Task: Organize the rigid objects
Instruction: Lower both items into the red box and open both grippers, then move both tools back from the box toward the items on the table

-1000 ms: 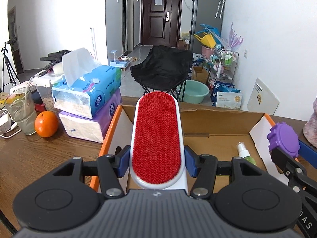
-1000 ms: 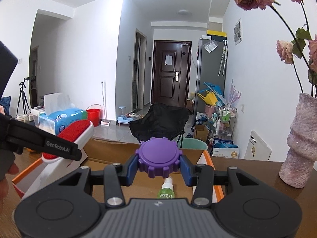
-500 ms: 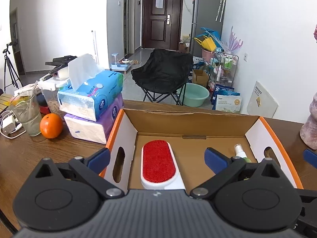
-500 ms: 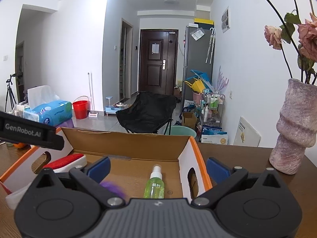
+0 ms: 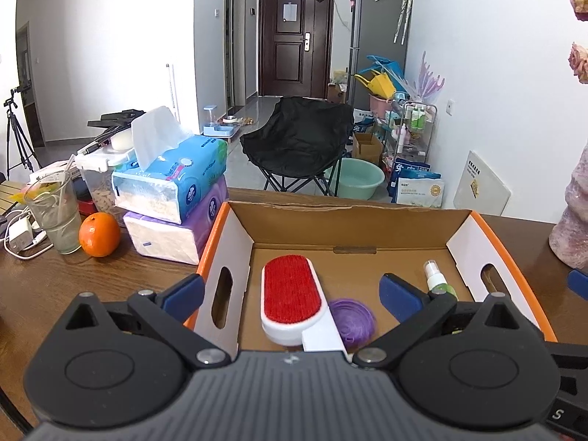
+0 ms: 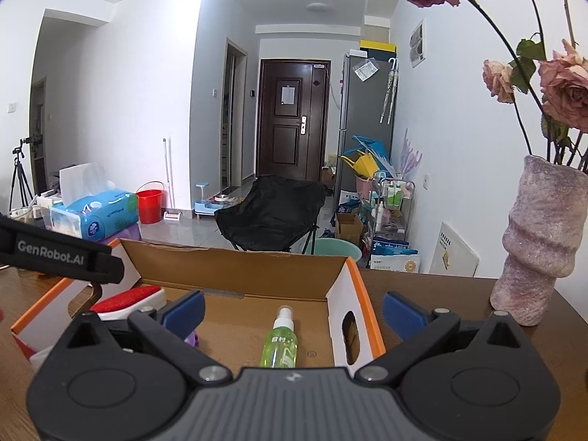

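Observation:
An open cardboard box [image 5: 349, 220] with orange rims stands on the wooden table. Inside lie a red and white lint brush [image 5: 290, 296], a purple gear-shaped knob [image 5: 352, 321] beside it, and a green spray bottle [image 5: 435, 281]. My left gripper [image 5: 292, 292] is open and empty above the box's near edge. My right gripper [image 6: 294, 310] is open and empty over the box's right half; the box [image 6: 235, 268], bottle [image 6: 280, 338] and brush [image 6: 128, 299] show there, and the knob [image 6: 191, 339] peeks out behind the left finger.
Stacked tissue packs [image 5: 172, 191], an orange [image 5: 99, 234] and a plastic cup [image 5: 55, 213] sit left of the box. A pink vase [image 6: 540, 242] with dried roses stands on the table at the right. A black folding chair [image 5: 301, 139] is beyond the table.
Both grippers opened and dropped their loads: the lint brush and the purple knob now lie in the box. Both grippers have drawn back and up a little.

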A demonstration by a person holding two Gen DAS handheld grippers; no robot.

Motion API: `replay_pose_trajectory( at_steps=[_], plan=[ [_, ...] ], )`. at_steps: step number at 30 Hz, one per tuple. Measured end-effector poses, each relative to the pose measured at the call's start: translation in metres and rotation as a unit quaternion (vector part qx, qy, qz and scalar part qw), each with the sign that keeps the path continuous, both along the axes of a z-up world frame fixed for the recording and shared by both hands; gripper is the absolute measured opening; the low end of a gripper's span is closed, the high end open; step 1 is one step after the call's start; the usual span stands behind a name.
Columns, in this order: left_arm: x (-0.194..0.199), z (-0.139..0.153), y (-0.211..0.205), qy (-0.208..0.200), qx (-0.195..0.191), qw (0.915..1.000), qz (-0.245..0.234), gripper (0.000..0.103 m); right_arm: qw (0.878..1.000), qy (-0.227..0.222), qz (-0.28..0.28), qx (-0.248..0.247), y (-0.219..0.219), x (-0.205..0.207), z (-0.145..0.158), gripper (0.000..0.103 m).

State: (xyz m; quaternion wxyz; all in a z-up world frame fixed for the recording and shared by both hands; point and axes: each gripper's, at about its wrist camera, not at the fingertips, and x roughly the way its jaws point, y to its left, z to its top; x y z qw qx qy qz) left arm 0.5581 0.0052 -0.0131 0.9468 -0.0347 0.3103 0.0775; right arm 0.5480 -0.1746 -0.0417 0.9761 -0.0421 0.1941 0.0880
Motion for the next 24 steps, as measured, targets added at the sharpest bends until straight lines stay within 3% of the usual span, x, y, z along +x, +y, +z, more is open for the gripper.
replay_pose_trajectory(
  at_steps=[24],
  plan=[
    [-0.076,0.009,-0.012,-0.021,0.007,0.9995,-0.022,0.103,1.0,0.007,-0.02,0.007,-0.018,-0.07,0.004,0.103]
  ],
)
